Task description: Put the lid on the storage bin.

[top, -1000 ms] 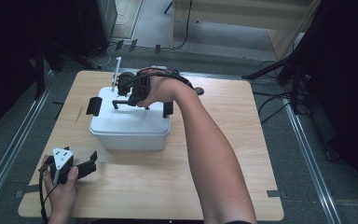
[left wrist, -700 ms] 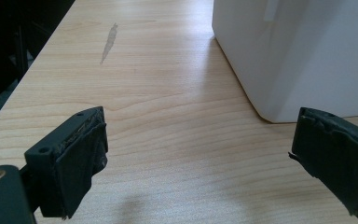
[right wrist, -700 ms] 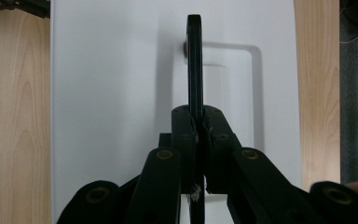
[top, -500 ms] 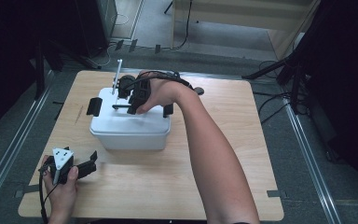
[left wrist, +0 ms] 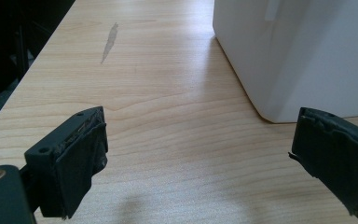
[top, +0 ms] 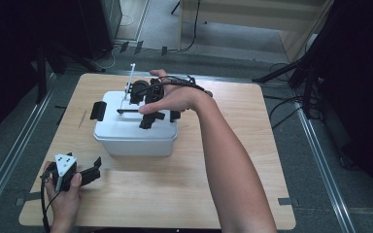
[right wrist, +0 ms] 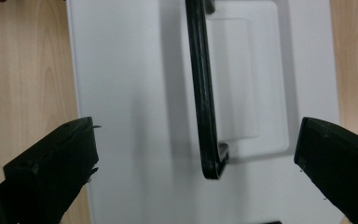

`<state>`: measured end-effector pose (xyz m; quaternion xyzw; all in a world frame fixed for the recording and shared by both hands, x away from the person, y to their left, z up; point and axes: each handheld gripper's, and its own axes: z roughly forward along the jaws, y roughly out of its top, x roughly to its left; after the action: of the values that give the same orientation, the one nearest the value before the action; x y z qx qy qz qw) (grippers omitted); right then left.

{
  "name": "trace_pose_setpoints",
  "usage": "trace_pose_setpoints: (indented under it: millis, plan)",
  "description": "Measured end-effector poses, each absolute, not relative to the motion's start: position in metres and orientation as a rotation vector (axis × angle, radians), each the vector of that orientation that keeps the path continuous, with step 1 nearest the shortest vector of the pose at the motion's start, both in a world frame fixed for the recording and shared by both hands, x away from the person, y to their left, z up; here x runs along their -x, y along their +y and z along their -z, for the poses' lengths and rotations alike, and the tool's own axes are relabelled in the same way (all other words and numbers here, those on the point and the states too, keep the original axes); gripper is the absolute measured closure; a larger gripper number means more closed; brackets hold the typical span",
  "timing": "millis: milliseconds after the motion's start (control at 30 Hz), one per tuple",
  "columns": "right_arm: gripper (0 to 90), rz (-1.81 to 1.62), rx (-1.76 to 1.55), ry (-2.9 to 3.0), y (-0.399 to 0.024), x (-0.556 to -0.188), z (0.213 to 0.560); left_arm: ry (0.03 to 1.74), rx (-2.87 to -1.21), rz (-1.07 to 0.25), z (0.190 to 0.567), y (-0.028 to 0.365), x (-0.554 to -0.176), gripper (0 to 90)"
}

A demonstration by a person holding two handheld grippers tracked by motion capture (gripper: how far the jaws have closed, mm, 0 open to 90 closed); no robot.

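Note:
A white lidded box [top: 136, 136] stands on the wooden table [top: 223, 145], left of centre. Its thin black handle [top: 128, 111] stands up from the lid. My right gripper [top: 160, 119] hangs over the lid, pointing down. In the right gripper view the handle [right wrist: 203, 102] runs between the wide-apart jaws of my right gripper [right wrist: 198, 126], and neither pad touches it; the jaws have just been opening. My left gripper [top: 93, 170] rests at the table's front left, open and empty. In the left gripper view, my left gripper [left wrist: 203, 116] faces the box's corner [left wrist: 298, 51].
Black latches sit at the box's left end [top: 97, 110] and right end [top: 175, 115]. A thin white rod [top: 131, 77] rises behind the box. A grey smear [left wrist: 108, 42] marks the wood. Metal rails run along the floor on both sides.
The right gripper's jaws have gone from shut to wide open over the lid. The right hand shifted slightly toward me. The left hand stayed put.

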<state>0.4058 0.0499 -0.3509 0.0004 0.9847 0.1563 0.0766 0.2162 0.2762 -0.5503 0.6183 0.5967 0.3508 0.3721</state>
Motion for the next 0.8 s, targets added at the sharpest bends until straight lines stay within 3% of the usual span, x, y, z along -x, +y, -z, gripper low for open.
trace_pose_setpoints:
  millis: [800]
  plan:
    - [0.0, -0.556, -0.127, 2.877, -0.032, -0.403, 0.341, 1.531, -1.583, -0.909, 0.551, 0.275, -0.217, 4.1]
